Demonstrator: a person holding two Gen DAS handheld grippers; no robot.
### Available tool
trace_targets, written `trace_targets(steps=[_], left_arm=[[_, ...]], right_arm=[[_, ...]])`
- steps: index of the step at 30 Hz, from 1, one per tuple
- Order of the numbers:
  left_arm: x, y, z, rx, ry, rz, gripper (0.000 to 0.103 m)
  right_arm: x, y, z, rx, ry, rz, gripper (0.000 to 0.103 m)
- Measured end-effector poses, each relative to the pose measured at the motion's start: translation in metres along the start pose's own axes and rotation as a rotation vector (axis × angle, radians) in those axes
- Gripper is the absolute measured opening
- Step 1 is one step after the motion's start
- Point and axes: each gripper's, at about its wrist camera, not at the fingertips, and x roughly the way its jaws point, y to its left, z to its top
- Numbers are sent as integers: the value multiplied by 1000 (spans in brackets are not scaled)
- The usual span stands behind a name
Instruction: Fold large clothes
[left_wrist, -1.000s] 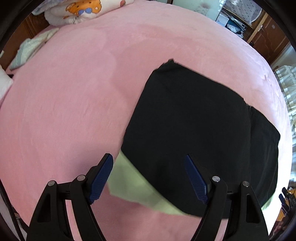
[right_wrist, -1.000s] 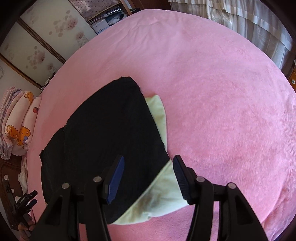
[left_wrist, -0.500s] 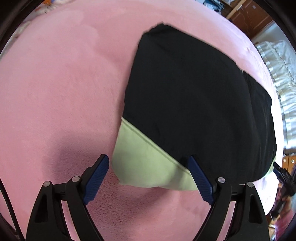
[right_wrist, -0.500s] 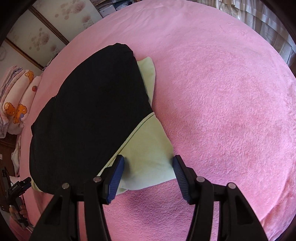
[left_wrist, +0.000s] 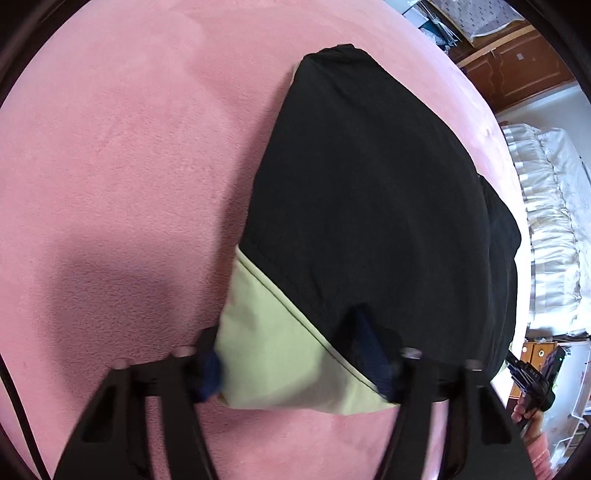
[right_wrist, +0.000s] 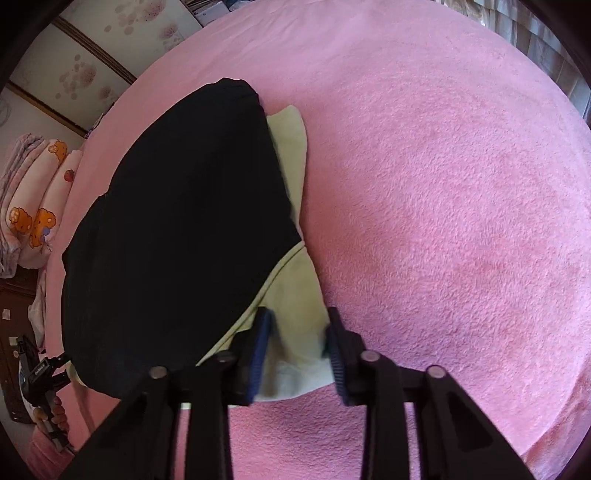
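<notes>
A folded black garment (left_wrist: 369, 192) with a pale green panel (left_wrist: 280, 354) lies on the pink bed cover (left_wrist: 129, 147). My left gripper (left_wrist: 291, 350) is open and straddles the green corner, its fingers low at the cloth's near edge. In the right wrist view the same black garment (right_wrist: 177, 229) and its green panel (right_wrist: 295, 291) show. My right gripper (right_wrist: 297, 345) is open, its fingers either side of the other green corner, down at the cloth.
The pink bed cover (right_wrist: 443, 184) spreads wide to the right. Patterned pillows (right_wrist: 33, 206) lie at the far left. White curtains (left_wrist: 550, 221) and a wooden cabinet (left_wrist: 517, 66) stand beyond the bed.
Both grippers have come down and forward onto the green corners of the garment. The garment fills more of each view. Both stay open.
</notes>
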Motion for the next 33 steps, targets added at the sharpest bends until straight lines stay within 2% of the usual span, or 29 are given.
trace_targets(steps=[2,3,8,15,19,26,29,31,33], left_arm=[[-6,-1,-3,-3,-5,9,35],[-9,-2,-4,-3,-8,11,28],[-11,-13,-5,8,-2,34,22],[4,-23,9,46,19,108,22],[7,-25,17,50,-6,140,22],[-2,-11,29,66,-6,137,22],[-18,-17,27,68,-35,145,25],[-28,-22,23,72,-50,189,28],[-37,-32,14,94,-57,285,29]], right_arm=[[-2,4,-3,-29,-6,-3,12],[-3,6,-4,-37,-6,-7,11],[-9,2,-7,-9,27,9,4],[-15,-17,-26,76,54,36,4],[-10,-30,-38,146,49,59,4],[-5,-17,-40,64,29,-16,5],[-14,-19,-38,94,20,-12,6],[-22,-19,-40,86,2,-24,7],[-32,-10,-42,51,-30,-52,7]])
